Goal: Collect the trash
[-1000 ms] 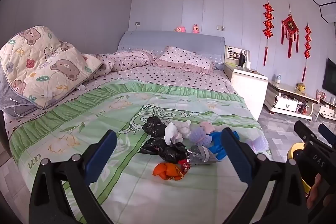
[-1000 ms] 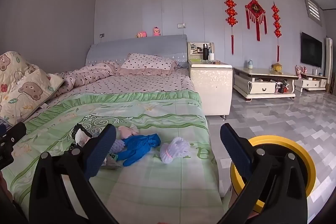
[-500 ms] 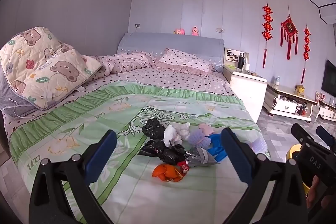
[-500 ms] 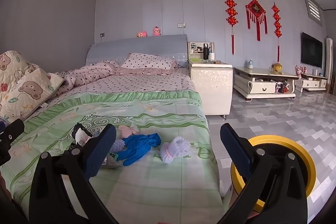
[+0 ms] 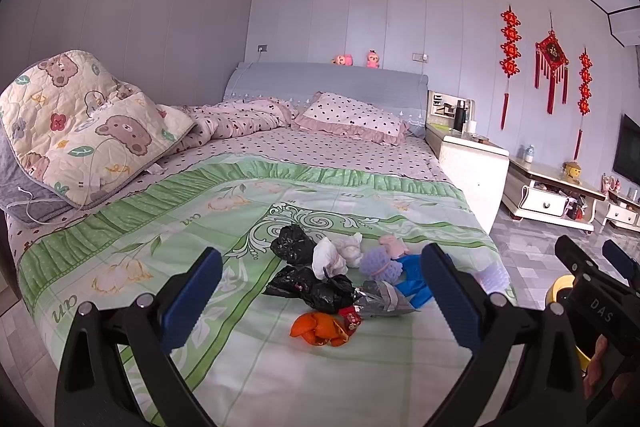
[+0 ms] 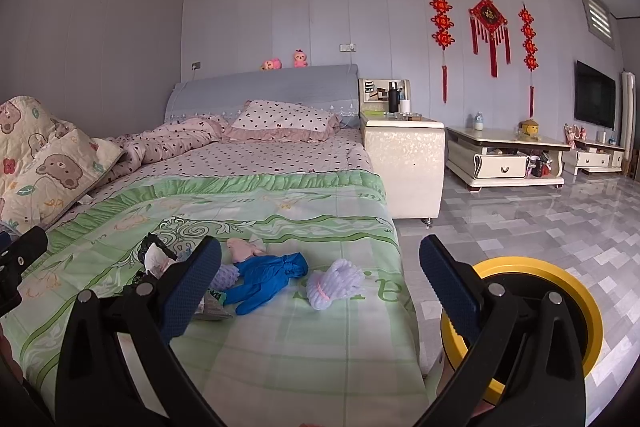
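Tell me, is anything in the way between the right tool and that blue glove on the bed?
No. The right tool is open above the bedspread, and nothing lies between it and the blue glove.

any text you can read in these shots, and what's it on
"DAS": white letters on the black body of the right tongs, seen in the left wrist view.
"un": upside-down green print on the bedspread, near its left edge; repeated fainter further up.
Red wrapper: print too small to read.
Red wall ornament: a gold character, too blurred to read.
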Tool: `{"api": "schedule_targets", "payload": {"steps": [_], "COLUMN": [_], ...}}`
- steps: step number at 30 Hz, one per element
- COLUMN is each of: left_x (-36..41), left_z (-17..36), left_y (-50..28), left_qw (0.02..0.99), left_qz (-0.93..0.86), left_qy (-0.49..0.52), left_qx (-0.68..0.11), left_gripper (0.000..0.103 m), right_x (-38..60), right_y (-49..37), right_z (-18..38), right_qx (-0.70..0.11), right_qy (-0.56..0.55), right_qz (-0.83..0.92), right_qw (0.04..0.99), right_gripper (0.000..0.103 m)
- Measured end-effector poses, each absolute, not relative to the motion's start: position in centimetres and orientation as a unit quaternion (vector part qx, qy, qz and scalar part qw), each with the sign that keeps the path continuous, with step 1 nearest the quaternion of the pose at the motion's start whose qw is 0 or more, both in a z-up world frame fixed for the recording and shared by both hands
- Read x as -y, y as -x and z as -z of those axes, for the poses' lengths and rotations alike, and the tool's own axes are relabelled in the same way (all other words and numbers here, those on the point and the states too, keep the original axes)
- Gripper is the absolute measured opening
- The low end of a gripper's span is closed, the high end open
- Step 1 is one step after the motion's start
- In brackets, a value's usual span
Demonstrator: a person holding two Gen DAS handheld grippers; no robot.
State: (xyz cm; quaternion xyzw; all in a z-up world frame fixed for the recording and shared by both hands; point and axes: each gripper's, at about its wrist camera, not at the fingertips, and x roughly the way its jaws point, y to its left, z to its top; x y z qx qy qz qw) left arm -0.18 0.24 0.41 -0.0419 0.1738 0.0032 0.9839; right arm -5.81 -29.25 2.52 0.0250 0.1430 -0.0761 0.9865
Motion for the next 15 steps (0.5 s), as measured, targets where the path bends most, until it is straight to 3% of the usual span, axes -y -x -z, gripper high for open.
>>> {"api": "schedule_targets", "payload": {"steps": [15], "left_x": [-0.29], "left_z": [-0.35], "left_y": [0.21], "left_qw": [0.984], "left_qz": [-0.004], "left_qy": [0.043], "left_qx": [-0.176], "left_gripper": [0.096], "right_x": [29.31], "right_y": [6.01], "right_z": [-2.52], "right_qx": [-0.145], "right_qy": [-0.026], "right_qz": [0.075], "right_qw": [0.986], "right_gripper": [0.095]}}
